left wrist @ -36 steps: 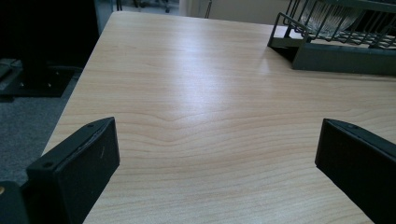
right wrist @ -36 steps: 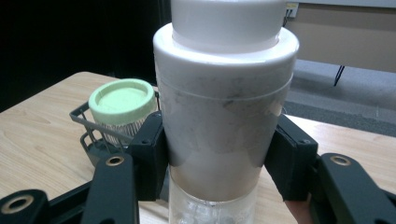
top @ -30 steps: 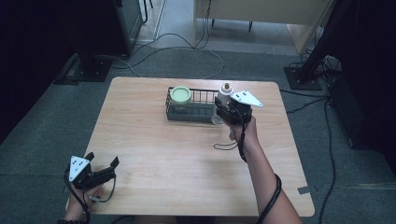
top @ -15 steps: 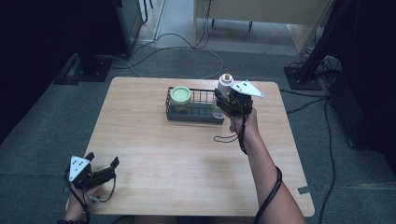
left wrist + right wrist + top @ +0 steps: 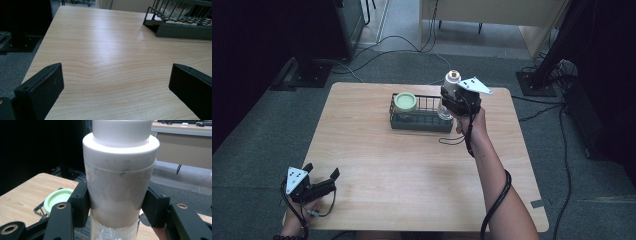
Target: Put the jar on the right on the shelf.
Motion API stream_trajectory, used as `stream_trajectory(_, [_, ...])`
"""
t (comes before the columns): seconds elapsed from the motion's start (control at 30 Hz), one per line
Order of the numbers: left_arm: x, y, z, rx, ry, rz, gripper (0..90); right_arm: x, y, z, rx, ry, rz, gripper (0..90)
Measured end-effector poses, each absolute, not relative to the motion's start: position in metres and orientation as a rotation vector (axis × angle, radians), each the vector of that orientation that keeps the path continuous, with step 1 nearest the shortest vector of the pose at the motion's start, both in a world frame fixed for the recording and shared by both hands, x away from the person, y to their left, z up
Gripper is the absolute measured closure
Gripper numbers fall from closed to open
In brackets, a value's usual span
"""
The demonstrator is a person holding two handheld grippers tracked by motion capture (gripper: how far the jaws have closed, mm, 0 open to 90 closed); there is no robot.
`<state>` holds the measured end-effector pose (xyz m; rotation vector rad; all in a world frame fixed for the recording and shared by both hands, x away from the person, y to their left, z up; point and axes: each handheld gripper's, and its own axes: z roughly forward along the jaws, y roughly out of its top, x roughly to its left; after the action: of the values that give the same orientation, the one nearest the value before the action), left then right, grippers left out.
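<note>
The bottle [image 5: 448,92] is upright at the right end of the wire basket [image 5: 422,120], its clear base down among the wires in the high view and its white upper body and small tan top above the rim. In the right gripper view the bottle [image 5: 120,177] stands tall between the jaws: a white collar, a pale frosted label below it, then clear plastic at the bottom. The right gripper [image 5: 457,102] has both jaws pressed against the bottle's sides, one on each flank at the lower edge of the label, so it grips the bottle. The person's right hand [image 5: 472,125] and forearm reach up from the bottom edge of the high view to it, a black cable looped around the wrist.

In the left part of the basket sits a jar with a green lid [image 5: 405,102], apart from the bottle; the same lid [image 5: 58,200] shows left of the jaws in the right gripper view. The basket stands toward the far edge of the wooden table [image 5: 412,170].

The left gripper [image 5: 319,186] rests near the table's near left corner, well apart from the basket. Its jaws stand wide apart with bare wood between them in the left gripper view, where a corner of the basket [image 5: 180,27] shows at upper right.
</note>
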<state>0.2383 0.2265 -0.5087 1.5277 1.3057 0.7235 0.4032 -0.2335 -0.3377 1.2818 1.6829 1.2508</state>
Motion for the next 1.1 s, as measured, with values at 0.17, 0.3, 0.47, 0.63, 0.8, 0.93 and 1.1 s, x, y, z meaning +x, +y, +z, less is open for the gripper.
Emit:
stream_trajectory(0.17, [0.238, 0.227, -0.509, 1.528, 1.305, 0.723, 0.0, 0.417, -0.231, -0.344, 1.305, 1.668, 1.236, 45.7])
stream_trajectory(0.3, [0.238, 0.227, -0.509, 1.526, 1.302, 0.721, 0.0, 0.421, -0.231, -0.346, 1.313, 1.664, 1.226, 45.7])
stream_trajectory(0.47, [0.238, 0.227, -0.509, 1.527, 1.3, 0.721, 0.0, 0.429, -0.232, -0.353, 1.336, 1.658, 1.209, 45.7])
stream_trajectory(0.63, [0.238, 0.227, -0.509, 1.529, 1.302, 0.721, 0.0, 0.432, -0.228, -0.361, 1.328, 1.676, 1.193, 45.7])
stream_trajectory(0.8, [0.238, 0.227, -0.509, 1.528, 1.301, 0.722, 0.0, 0.434, -0.223, -0.373, 1.332, 1.695, 1.166, 45.6])
stream_trajectory(0.93, [0.238, 0.227, -0.509, 1.528, 1.3, 0.721, 0.0, 0.433, -0.221, -0.382, 1.336, 1.708, 1.155, 45.6])
stream_trajectory(1.1, [0.238, 0.227, -0.509, 1.529, 1.3, 0.72, 0.0, 0.43, -0.218, -0.396, 1.338, 1.729, 1.132, 45.6])
